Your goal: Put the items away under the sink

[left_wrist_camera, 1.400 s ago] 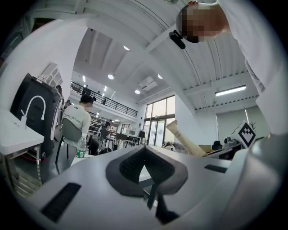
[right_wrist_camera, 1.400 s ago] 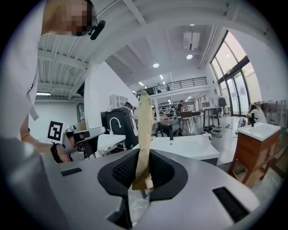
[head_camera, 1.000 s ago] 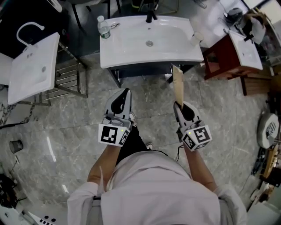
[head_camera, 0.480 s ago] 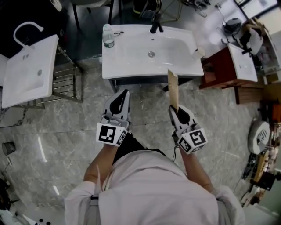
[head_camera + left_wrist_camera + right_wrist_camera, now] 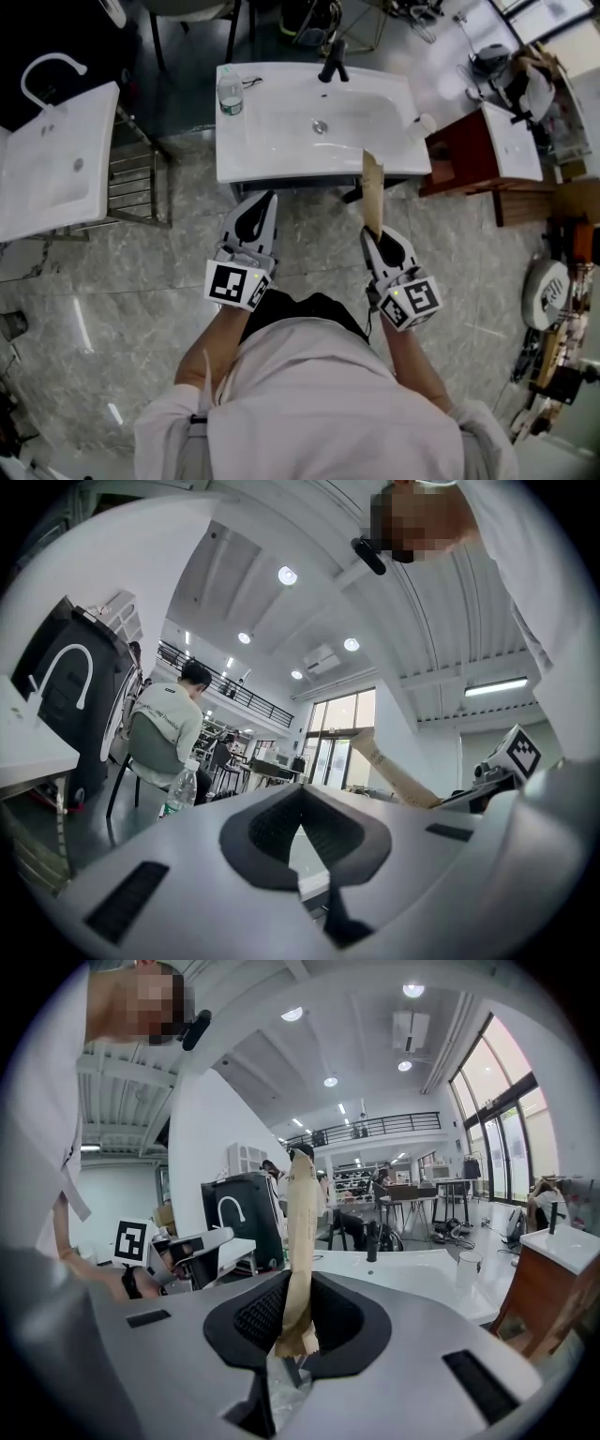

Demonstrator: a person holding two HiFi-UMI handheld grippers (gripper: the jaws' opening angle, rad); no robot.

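Observation:
A white sink basin [image 5: 281, 141] with a black faucet [image 5: 333, 58] stands ahead of me on a dark frame. On its rim are a clear water bottle [image 5: 229, 91] at the far left corner and a small cup [image 5: 427, 122] at the right. My right gripper [image 5: 379, 234] is shut on a tall, flat brown paper package [image 5: 372, 192] that stands upright, its top overlapping the basin's front edge. The package [image 5: 300, 1232] rises from between the right gripper's [image 5: 293, 1330] jaws. My left gripper [image 5: 264, 202] is shut and holds nothing; the package [image 5: 394, 775] shows to its right.
A second white basin [image 5: 56, 169] lies on a metal rack [image 5: 136, 183] at the left. A red-brown cabinet [image 5: 459, 155] with another basin stands to the right of the sink. A person [image 5: 169, 724] sits on a chair behind. The floor [image 5: 112, 281] is grey marble tile.
The sink sits lower and nearer in the head view than a second ago. The package's top now overlaps the basin's front edge. Both grippers keep their grip state.

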